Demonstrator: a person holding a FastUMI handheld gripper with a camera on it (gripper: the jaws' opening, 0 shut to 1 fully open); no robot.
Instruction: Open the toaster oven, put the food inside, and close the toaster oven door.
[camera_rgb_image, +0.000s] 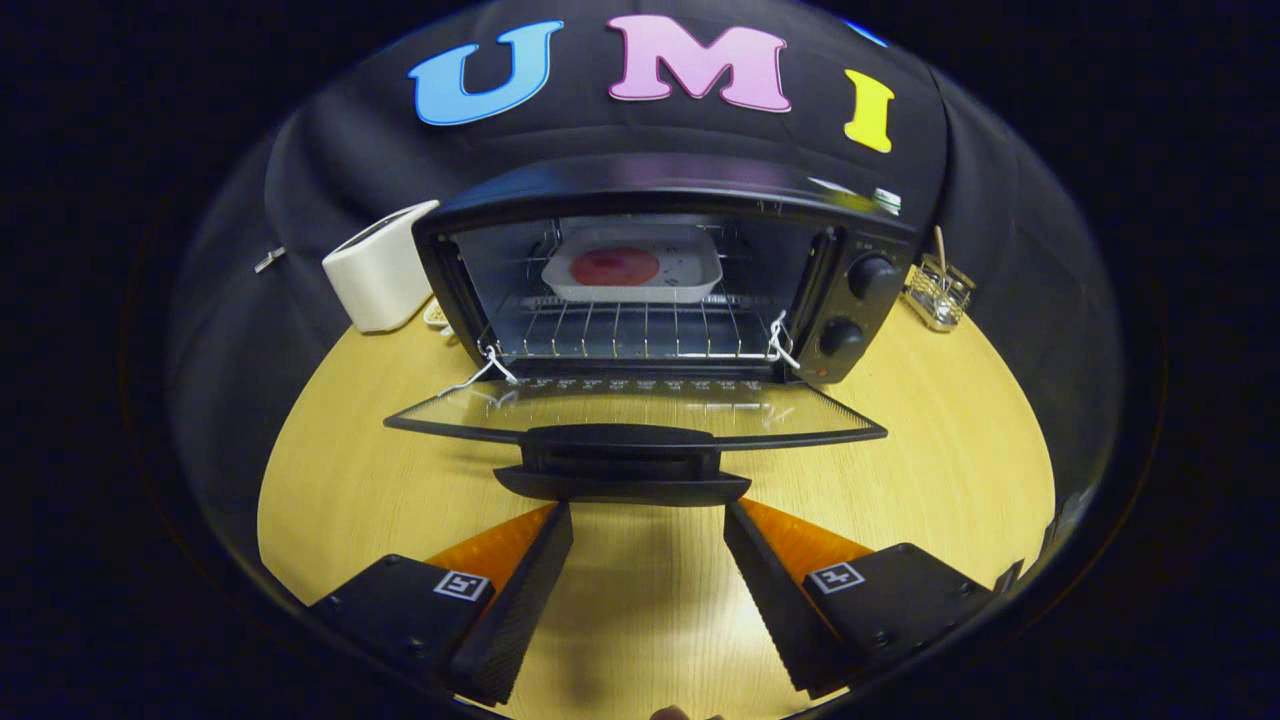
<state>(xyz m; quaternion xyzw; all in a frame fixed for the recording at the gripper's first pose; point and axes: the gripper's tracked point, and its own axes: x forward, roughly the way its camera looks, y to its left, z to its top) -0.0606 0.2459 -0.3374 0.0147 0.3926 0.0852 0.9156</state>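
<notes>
The lowered oven door (640, 410) and its handle (622, 468) block the way just ahead of the spread hand-held gripper (648, 520); bare bench (330, 470) lies either side.

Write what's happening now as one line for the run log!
gripper: open, just short of door handle | oven door: open flat | food dish: inside on rack | next: close door

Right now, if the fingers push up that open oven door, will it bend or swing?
The door probably swings stiffly on its hinges. Its glass pane looks rigid and breakable, so push the handle. The open gripper sits just before it.
</notes>
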